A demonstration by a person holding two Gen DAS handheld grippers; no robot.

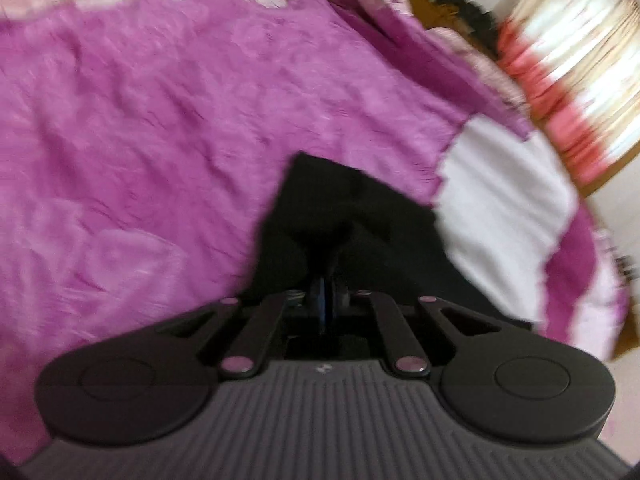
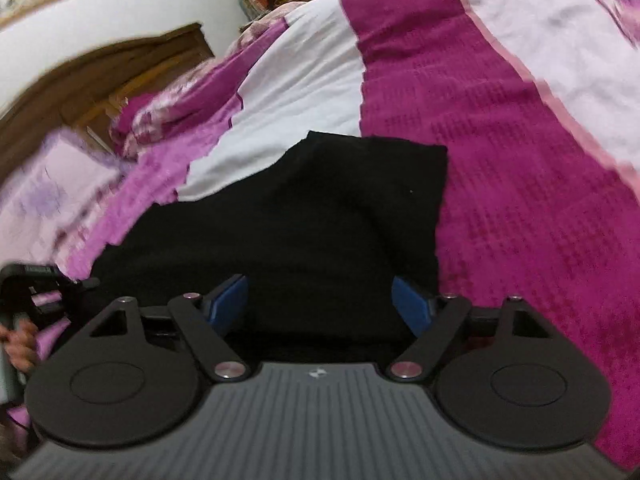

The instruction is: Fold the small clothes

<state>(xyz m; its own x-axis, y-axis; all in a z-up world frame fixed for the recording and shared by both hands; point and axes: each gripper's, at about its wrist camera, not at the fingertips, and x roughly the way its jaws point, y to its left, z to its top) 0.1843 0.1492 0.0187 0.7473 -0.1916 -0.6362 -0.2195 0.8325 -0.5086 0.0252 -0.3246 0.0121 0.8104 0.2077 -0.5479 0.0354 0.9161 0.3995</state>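
L gripper point(image 1: 326, 280) is pinched right down, pads together w/ a bit of the black garment point(image 1: 352, 216) caught between them – the cloth peaks up into a little tent where it's gripped. R gripper point(image 2: 320, 304) stands wide, blue pads point(image 2: 230, 300) apart and touching nothing, black cloth spread just beyond and under them. No earlier look to compare, so that's all I can say of it.

The garment lies on the bed cover point(image 2: 520, 160), across the seam where the white band meets the magenta; its far corner is squared off, so prob. partly folded already. Can't tell what kind of garment – too dark, no detail.

Handling, my guess: light, soft, limp knit; it drapes and creases rather than holding shape, not slippery on that textured cover. Best hold looks like an edge or corner, one per gripper, apart along the same side, so the fold comes over flat. The headboard point(image 2: 100, 76) sits well beyond the garment's far edge.
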